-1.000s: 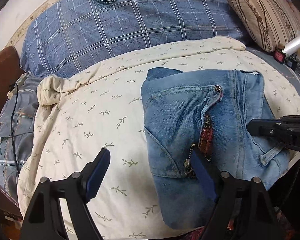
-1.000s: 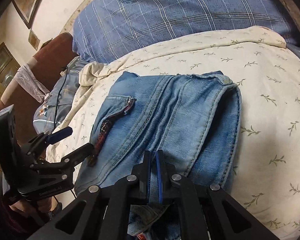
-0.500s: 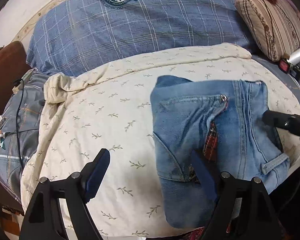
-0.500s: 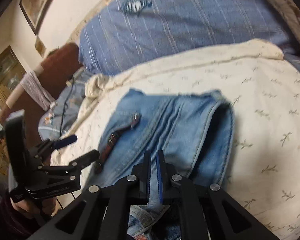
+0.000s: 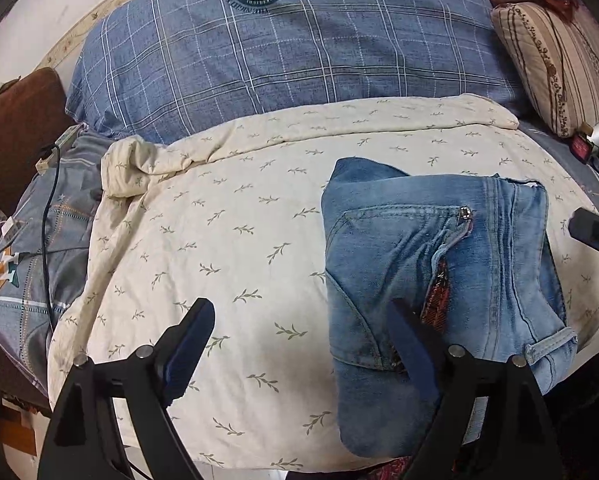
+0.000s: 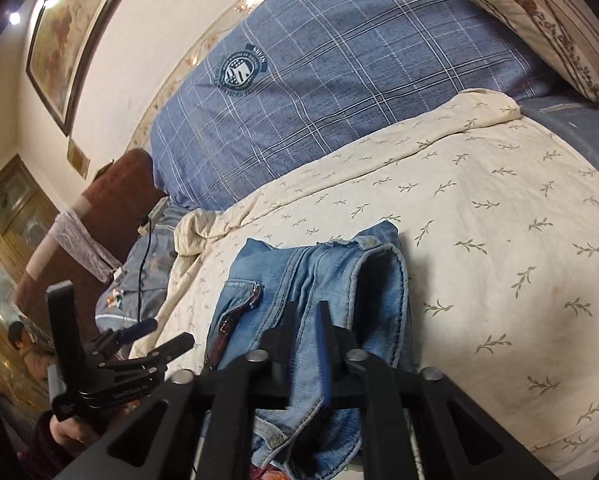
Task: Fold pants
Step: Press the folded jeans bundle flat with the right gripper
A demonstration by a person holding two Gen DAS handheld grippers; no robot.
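Lying folded at four o'clock on the cream leaf-print quilt (image 5: pixel 227 240), the jeans (image 5: pixel 439 280) have just been released by the right tool (image 6: pixel 305 320), whose jaws have been parting, while the left tool (image 5: pixel 299 344) is spread empty, so the springy denim could be unfolded if snagged on withdrawal.

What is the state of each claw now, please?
Left claw: open wide, holding nothing.
Right claw: jaws just opened a little; folded jeans below show through the gap, not pinched.
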